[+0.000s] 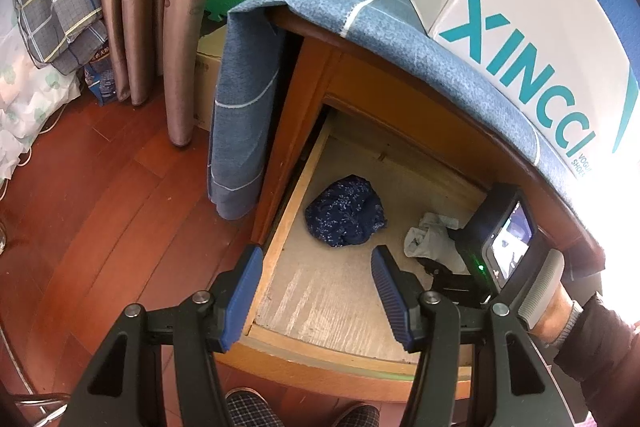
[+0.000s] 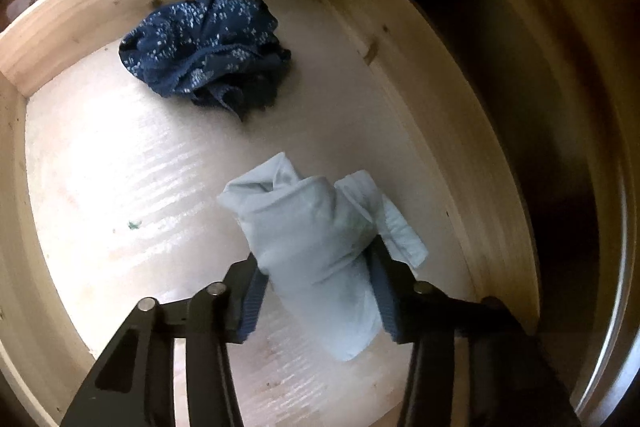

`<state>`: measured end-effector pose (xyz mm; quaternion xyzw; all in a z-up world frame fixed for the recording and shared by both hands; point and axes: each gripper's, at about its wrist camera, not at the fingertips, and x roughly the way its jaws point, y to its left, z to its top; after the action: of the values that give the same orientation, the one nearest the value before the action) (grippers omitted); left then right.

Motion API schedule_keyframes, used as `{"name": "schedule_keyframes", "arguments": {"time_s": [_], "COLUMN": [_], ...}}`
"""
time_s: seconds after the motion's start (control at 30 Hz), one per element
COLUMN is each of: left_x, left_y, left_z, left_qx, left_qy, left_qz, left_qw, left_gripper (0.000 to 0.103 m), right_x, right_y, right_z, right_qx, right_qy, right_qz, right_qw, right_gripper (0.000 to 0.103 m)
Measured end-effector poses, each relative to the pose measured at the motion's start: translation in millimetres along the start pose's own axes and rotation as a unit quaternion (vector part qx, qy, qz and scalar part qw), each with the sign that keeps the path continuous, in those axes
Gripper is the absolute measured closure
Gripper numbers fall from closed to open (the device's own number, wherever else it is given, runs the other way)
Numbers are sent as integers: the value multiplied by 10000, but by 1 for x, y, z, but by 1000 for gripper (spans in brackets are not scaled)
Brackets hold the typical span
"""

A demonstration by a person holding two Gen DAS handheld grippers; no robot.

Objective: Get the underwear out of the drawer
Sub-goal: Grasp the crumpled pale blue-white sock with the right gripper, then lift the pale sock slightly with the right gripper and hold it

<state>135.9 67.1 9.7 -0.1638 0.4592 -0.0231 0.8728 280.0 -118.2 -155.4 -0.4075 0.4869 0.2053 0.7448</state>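
The wooden drawer (image 1: 280,227) is pulled out of the cabinet. A crumpled dark blue underwear with white specks (image 1: 346,213) (image 2: 204,47) lies on its floor towards the back left. A pale blue-white underwear (image 1: 430,239) (image 2: 316,235) lies to the right of it. My right gripper (image 2: 316,267) reaches down into the drawer (image 2: 100,7), and its blue pads pinch the pale bundle from both sides. In the left wrist view only its black body with a small screen (image 1: 500,239) shows. My left gripper (image 1: 316,291) hovers open over the drawer's front left corner, with nothing between its fingers.
A blue cloth (image 1: 400,39) drapes over the cabinet top, and a white shoe box (image 1: 520,27) stands on it. Left of the cabinet are a cardboard box (image 1: 208,67), curtains (image 1: 160,7) and wooden floor (image 1: 100,207). A dark sleeve (image 1: 600,339) and plaid slippers (image 1: 248,411) show low down.
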Motion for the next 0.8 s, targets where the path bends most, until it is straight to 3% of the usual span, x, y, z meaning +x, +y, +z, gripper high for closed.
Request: {"name": "schedule_keyframes", "arguments": {"time_s": [0.5, 0.67, 0.8], "left_x": [2, 2, 2], "left_y": [-12, -12, -14], "left_z": [-5, -5, -6], "left_qx": [245, 257, 312], "left_qy": [78, 94, 106], "left_qz": [109, 158, 192], "left_qw": [9996, 9995, 9993], "left_gripper": [45, 45, 45], "right_x": [-17, -45, -71], "right_y": [21, 17, 12], "right_z": [-27, -33, -41], "right_qx": [167, 665, 1582], "right_qy": [1190, 1307, 1237], "right_qz": [381, 471, 735], "right_qw": [9920, 9881, 9769], "right_gripper": [68, 68, 68]}}
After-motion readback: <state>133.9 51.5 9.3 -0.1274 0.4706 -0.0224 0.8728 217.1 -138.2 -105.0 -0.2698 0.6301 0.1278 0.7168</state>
